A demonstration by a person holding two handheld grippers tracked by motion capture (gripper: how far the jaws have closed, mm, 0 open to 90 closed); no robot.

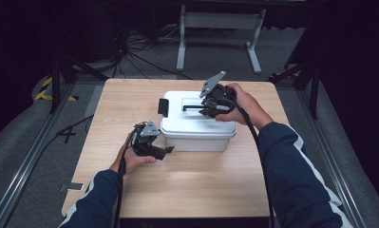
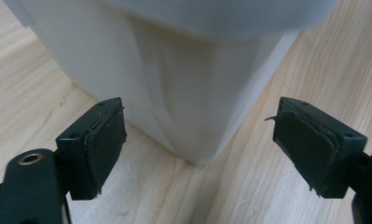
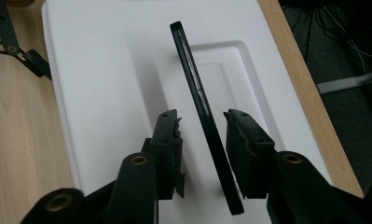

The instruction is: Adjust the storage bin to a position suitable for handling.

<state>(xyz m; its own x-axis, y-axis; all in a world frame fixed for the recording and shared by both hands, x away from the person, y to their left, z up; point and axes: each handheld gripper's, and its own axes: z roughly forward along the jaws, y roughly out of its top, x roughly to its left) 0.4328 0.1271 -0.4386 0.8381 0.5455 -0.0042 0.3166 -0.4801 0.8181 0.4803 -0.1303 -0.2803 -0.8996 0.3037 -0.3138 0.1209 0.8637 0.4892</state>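
Box white, lidded, contents hidden | right gripper straddles black handle, ungripped | left gripper agape

Your tabletop: pale wood, matt grain | white box on it: smooth plastic, slight sheen | handle on box lid: glossy black plastic | your fingers: matt black, pads rough and frayed

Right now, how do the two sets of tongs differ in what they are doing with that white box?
The left tongs sit low at the table, spread wide before a corner of the white box, touching nothing. The right tongs are up over the box's lid, much narrower, bracketing its raised black handle with small gaps either side. Both are open, black, hand-held.
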